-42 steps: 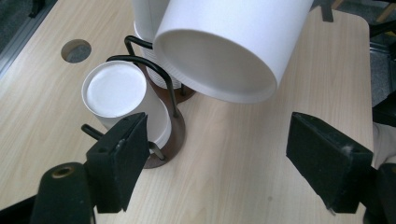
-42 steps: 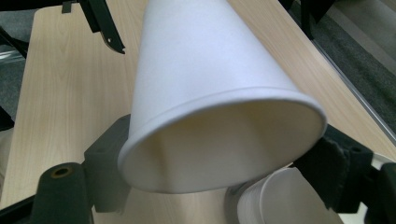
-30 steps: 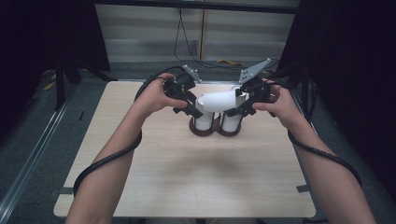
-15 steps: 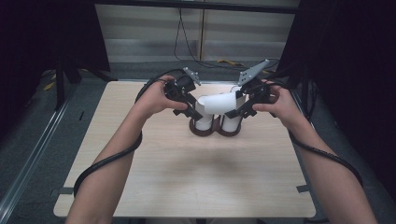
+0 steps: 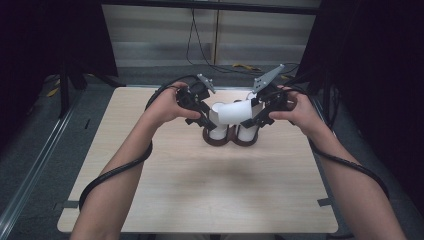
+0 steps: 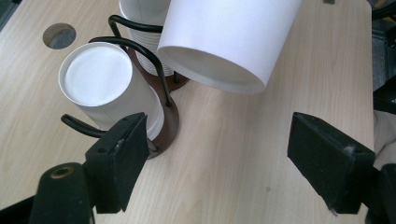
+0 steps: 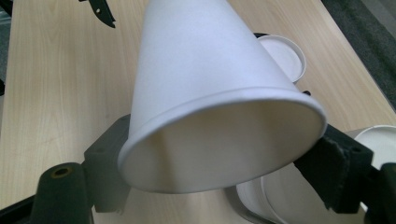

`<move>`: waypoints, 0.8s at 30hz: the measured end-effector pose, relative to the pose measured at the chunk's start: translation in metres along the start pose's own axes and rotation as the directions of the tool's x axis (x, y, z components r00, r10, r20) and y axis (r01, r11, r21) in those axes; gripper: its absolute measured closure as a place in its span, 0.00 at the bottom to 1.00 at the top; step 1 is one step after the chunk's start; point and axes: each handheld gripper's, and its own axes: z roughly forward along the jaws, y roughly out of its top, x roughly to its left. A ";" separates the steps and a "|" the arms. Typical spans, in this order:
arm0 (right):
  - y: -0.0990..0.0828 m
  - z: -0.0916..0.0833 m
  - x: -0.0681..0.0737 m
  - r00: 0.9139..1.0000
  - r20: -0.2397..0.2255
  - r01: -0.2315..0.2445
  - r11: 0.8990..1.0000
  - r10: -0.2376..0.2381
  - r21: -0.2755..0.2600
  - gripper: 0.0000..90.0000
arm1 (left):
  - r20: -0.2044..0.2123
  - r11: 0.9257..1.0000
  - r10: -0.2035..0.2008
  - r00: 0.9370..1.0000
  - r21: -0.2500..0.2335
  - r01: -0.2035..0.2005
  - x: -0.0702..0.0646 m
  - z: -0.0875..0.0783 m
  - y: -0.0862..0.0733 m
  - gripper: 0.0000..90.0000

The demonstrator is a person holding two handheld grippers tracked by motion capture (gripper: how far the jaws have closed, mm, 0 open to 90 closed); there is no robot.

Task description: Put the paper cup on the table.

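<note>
Right gripper view: your right tongs (image 7: 219, 172) grip the paper cup (image 7: 210, 93) mid-frame; your left tongs (image 6: 224, 163) stand open.

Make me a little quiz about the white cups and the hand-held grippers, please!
1. True or false: the right hand-held gripper grips a white paper cup by its open end.
2. What do the two stacks of upside-down cups stand in?
A. a blue bucket
B. a dark wire holder with a brown base
C. a glass jar
3. Fill in: the left hand-held gripper has its jaws ____, with nothing between its pads.

Key:
1. True. The jaws sit on either side of the rim, and the cup lies tipped on its side above the holder.
2. B.
3. Open. The held cup hangs ahead of those jaws, not between them.
</note>
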 end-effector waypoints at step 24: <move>0.003 0.003 0.004 1.000 -0.011 0.027 0.998 -0.027 0.049 0.22 | 0.008 0.999 0.034 0.999 0.017 -0.034 -0.003 0.006 0.007 0.22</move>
